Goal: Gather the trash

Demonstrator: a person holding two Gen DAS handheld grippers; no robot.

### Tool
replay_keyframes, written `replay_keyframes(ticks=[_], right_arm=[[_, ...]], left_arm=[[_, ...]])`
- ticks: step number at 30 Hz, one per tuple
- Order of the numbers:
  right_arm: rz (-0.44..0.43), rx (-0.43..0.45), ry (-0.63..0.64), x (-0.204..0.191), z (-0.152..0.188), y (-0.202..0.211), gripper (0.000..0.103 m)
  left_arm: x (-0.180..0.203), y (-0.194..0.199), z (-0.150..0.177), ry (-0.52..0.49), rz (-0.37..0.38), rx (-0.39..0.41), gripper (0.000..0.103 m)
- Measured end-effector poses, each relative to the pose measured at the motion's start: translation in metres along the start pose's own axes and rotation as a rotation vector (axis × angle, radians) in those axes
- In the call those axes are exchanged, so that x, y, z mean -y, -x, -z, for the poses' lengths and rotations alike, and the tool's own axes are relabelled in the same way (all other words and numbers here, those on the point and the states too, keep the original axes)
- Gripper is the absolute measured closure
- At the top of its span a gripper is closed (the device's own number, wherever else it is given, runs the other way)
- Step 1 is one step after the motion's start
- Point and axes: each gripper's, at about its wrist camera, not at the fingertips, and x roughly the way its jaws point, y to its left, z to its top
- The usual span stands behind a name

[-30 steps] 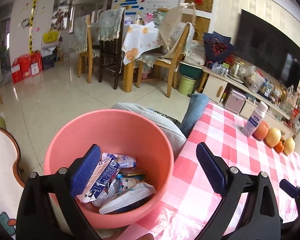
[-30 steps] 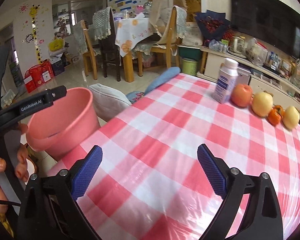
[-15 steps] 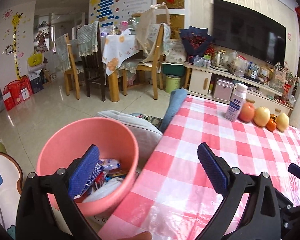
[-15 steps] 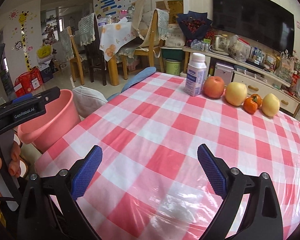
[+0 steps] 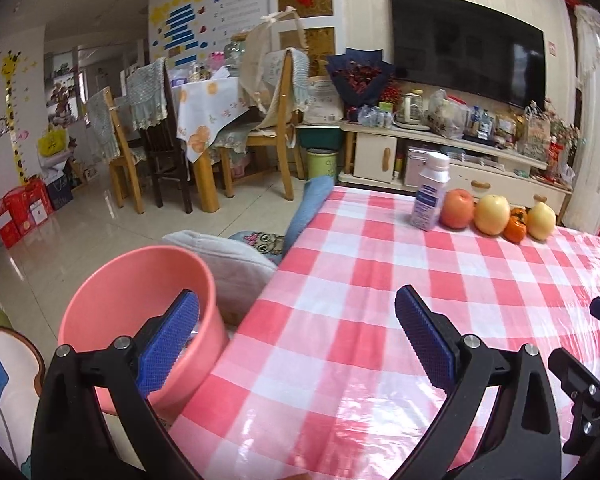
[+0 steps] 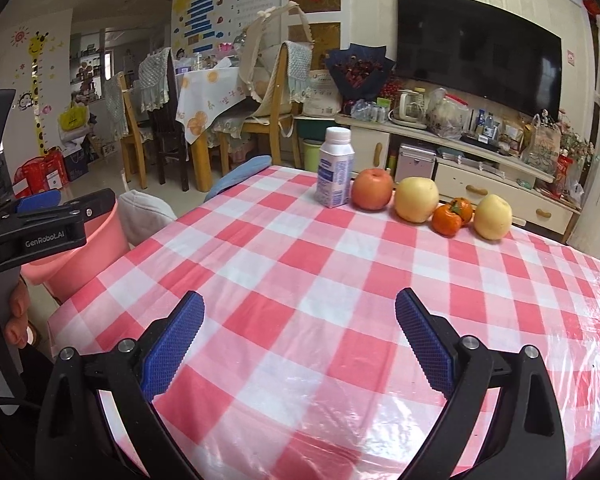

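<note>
Both claws are wide open and hold nothing. The left claw (image 5: 298, 336) hangs over the near edge of the checked counter (image 5: 340, 300), with the pink trash bucket (image 5: 112, 280) at its 9 o'clock, beside the counter. The right claw (image 6: 300, 336) is over the counter. At 12 o'clock stand a milk bottle (image 6: 334, 174) and fruit (image 6: 416, 199).

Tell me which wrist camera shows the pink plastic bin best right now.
The left wrist view: the round pink plastic bin sits close, with its open rim and inner wall visible beside the checked table. The right wrist view catches only part of its side, behind the left gripper.
</note>
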Motion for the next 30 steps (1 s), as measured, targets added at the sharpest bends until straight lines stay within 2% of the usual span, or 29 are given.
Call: replay_keyframes(ticks=[7, 15, 30], right_arm=[[0.054, 0.045, -0.015, 0.033, 0.000, 0.016, 0.008], [0.120, 0.102, -0.074, 0.080, -0.002, 0.041, 0.007], [0.203, 0.155, -0.164, 0.152, 0.004, 0.077, 0.007]], left_arm=[[0.042, 0.010, -0.005, -0.056, 0.041, 0.005, 0.004], [0.097, 0.029, -0.016, -0.132, 0.102, 0.052, 0.004], [0.169, 0.060, -0.039, -0.153, 0.231, 0.093, 0.004]])
